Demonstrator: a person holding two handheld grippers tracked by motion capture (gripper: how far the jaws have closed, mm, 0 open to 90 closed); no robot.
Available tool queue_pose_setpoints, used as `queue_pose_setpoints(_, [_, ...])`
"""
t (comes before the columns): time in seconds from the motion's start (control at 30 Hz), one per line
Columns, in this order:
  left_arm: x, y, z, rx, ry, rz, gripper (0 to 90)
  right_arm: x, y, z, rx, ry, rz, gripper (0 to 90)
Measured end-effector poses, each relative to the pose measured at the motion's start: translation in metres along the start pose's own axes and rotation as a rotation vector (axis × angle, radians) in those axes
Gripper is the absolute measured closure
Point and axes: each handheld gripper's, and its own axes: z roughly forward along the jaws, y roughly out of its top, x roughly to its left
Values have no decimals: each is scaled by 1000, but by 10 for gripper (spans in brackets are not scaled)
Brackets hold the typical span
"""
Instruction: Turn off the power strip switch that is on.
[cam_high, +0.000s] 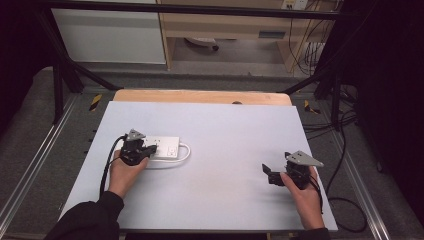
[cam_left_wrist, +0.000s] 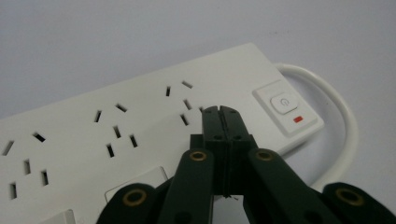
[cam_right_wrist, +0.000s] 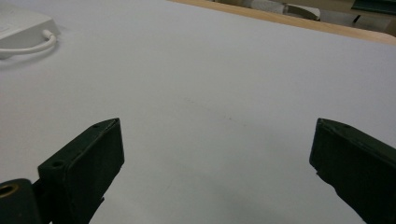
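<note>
Power strip (cam_left_wrist: 140, 126), white, at table's (cam_high: 225, 200) 9 o'clock; left gripper (cam_left_wrist: 222, 114) closed, empty, poised over it. Likely switch (cam_left_wrist: 284, 103) press: approach squarely. Right gripper (cam_right_wrist: 215, 154) wide open, idle.

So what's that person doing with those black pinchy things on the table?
A person holds a black two-jaw gripper in each hand. The left gripper, jaws shut, is over the white plastic power strip, its tips near the white power button with a red light beside it. The right gripper sits open over the pale grey table mat, holding nothing.
</note>
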Motion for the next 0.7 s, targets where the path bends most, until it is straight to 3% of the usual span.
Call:
queue_pose_setpoints(0.17, [-2,6,-1,-17,-2,11,897,0,0,0,-2,2,4,35])
queue_pose_setpoints(0.27, [-4,12,0,-4,12,16,819,0,0,0,1,3,4,36])
queue_pose_setpoints(0.47, [-11,23,-2,-31,11,28,743,0,0,0,-1,9,12,35])
queue_pose_setpoints(0.7, [-16,30,-1,-52,3,16,501,0,0,0,-2,11,10,35])
